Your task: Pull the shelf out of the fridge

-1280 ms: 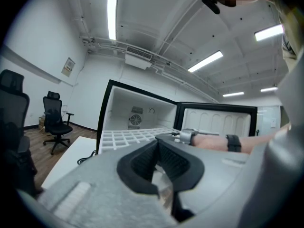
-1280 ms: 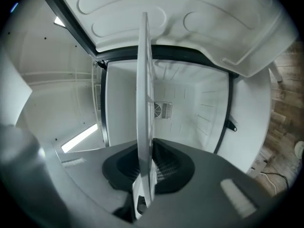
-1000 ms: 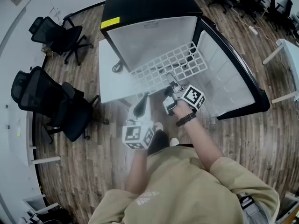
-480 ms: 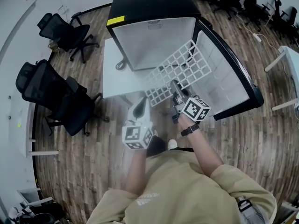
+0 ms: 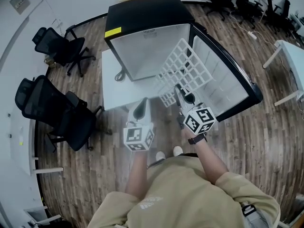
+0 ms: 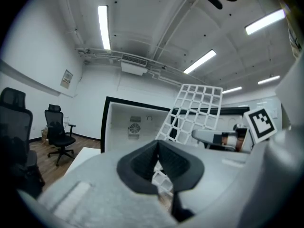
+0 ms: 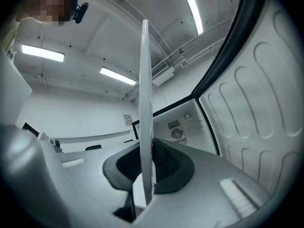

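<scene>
The white wire shelf (image 5: 184, 69) is outside the black fridge (image 5: 142, 13) and hangs steeply tilted in front of its open cavity. My right gripper (image 5: 182, 96) is shut on the shelf's near edge. In the right gripper view the shelf (image 7: 146, 122) runs edge-on between the pads as a thin upright bar. My left gripper (image 5: 140, 109) hovers to the left of the shelf, shut, with nothing in it. In the left gripper view the shelf (image 6: 197, 110) shows at upper right, before the fridge cavity (image 6: 133, 122).
The fridge door (image 5: 230, 77) stands open to the right, its ribbed white lining (image 7: 259, 113) close beside the shelf. A white table (image 5: 111, 82) sits left of the fridge. Two black office chairs (image 5: 54, 42) (image 5: 52, 108) stand on the wood floor at left.
The right gripper has risen and rolled. The shelf has come from lying flat, half inside the fridge, to standing tilted outside it. The left gripper has risen slightly.
</scene>
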Available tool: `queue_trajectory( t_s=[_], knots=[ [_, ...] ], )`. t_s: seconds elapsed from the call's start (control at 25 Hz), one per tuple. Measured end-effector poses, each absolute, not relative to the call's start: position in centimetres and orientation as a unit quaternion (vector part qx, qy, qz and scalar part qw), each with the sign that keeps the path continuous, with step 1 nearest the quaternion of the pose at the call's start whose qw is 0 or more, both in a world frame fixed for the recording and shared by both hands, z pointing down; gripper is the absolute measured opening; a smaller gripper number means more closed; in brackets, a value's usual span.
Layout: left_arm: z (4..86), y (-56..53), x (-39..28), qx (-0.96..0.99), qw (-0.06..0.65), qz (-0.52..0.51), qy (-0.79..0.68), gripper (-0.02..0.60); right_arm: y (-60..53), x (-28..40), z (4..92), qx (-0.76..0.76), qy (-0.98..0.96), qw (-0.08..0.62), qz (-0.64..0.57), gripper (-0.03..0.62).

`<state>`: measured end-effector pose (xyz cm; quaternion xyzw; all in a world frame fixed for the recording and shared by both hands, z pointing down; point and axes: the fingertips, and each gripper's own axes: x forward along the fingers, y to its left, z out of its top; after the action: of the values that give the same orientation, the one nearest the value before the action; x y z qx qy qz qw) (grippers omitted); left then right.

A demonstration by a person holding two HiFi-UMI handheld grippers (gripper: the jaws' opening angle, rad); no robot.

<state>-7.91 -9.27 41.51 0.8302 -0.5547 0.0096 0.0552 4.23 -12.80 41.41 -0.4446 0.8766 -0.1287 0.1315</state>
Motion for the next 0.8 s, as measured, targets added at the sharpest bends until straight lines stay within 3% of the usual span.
queue_trajectory(
  t_s=[0.8],
  knots=[
    [40.3, -10.1, -13.7, 0.804, 0.011, -0.002, -0.594, 0.002, -10.6, 0.1, 40.8, -0.485, 0.873, 0.05, -0.034, 0.028]
  ],
)
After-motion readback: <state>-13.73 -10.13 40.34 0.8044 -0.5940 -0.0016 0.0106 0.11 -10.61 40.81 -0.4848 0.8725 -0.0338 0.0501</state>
